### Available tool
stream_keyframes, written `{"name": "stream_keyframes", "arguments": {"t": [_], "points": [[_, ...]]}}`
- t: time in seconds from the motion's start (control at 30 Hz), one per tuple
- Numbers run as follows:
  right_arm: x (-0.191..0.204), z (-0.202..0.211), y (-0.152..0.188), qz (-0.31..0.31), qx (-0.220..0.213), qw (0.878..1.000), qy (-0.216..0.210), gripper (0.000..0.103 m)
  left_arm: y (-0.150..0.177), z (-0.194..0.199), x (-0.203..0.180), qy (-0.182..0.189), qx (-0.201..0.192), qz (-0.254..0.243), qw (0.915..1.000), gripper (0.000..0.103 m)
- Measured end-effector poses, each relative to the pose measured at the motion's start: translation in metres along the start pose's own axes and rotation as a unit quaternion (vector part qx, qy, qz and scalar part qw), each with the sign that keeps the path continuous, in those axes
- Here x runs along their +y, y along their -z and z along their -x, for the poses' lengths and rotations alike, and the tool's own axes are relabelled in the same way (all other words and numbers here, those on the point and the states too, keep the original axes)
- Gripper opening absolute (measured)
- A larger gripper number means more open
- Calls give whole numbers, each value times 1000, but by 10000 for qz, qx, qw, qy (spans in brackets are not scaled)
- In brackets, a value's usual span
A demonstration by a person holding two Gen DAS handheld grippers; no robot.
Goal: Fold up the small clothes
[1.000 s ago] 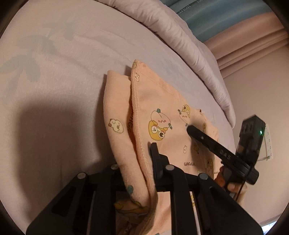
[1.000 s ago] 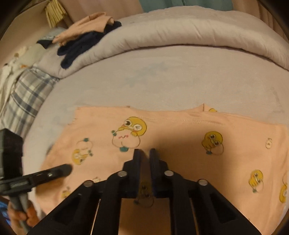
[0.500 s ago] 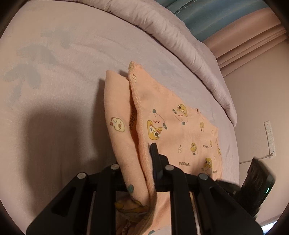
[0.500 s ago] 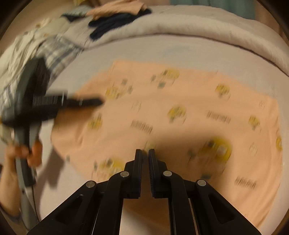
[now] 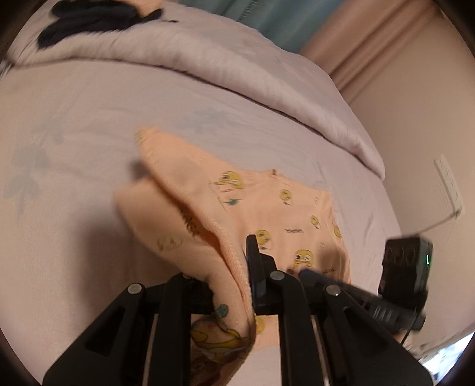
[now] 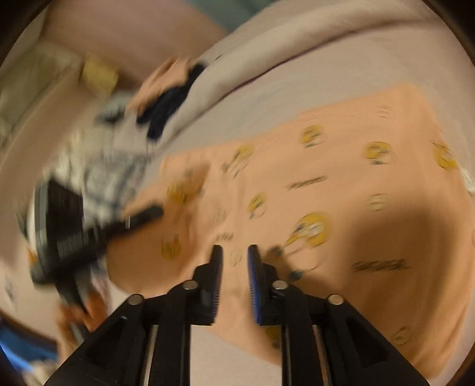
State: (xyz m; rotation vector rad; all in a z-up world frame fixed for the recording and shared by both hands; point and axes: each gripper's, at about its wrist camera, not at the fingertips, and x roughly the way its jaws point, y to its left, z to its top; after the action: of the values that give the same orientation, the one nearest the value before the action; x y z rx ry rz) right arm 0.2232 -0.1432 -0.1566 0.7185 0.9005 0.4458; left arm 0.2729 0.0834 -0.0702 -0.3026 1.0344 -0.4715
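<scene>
A small peach garment (image 5: 267, 213) printed with yellow cartoon faces lies on the pale bed sheet (image 5: 74, 118). My left gripper (image 5: 237, 267) is shut on the garment's left hemmed edge and holds it lifted in a fold above the bed. My right gripper (image 6: 234, 261) is open and empty, low over the near part of the garment (image 6: 341, 190). The right gripper also shows in the left wrist view (image 5: 356, 294), at the garment's near right corner. The left gripper also shows in the right wrist view (image 6: 89, 219), blurred, at the garment's left end.
A rolled duvet (image 5: 237, 68) runs along the back of the bed. Dark and peach clothes (image 5: 89, 17) lie on it at the far left. A plaid cloth (image 6: 112, 166) lies left of the garment. A wall (image 5: 430, 133) with a socket is to the right.
My right gripper has opened and swung to the garment's near side. My left gripper, still clamped on the edge, has turned so the duvet and the whole garment show.
</scene>
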Motion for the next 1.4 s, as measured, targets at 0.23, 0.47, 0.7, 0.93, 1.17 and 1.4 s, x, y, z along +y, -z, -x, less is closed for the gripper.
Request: {"name": "stream_keyframes", "arguments": {"t": [0.23,0.47,0.7,0.93,1.17,1.4], "points": [[-29,18,-14,-616,-297,9957,-624,35,1,-25,-56,-105,202,-792,9966,16],[-34,28,-22,-766,-389,9944,-622,37,8,-63,-92,-184,563,-1217,9908,17],[-44,27,-32,-827,-404,9948,-443,44,17,-105,-128,134,1131,-1647,9797,38],[-57,27,-35,-897,-238,9950,-381,44,14,-114,-119,749,1404,-1331,9782,45],[-57,28,-32,-786,-169,9956,-482,54,13,-82,-56,725,1083,-557,9899,49],[-79,36,-27,-1476,-364,9820,-1122,58,23,-56,-26,661,733,-246,9948,49]]}}
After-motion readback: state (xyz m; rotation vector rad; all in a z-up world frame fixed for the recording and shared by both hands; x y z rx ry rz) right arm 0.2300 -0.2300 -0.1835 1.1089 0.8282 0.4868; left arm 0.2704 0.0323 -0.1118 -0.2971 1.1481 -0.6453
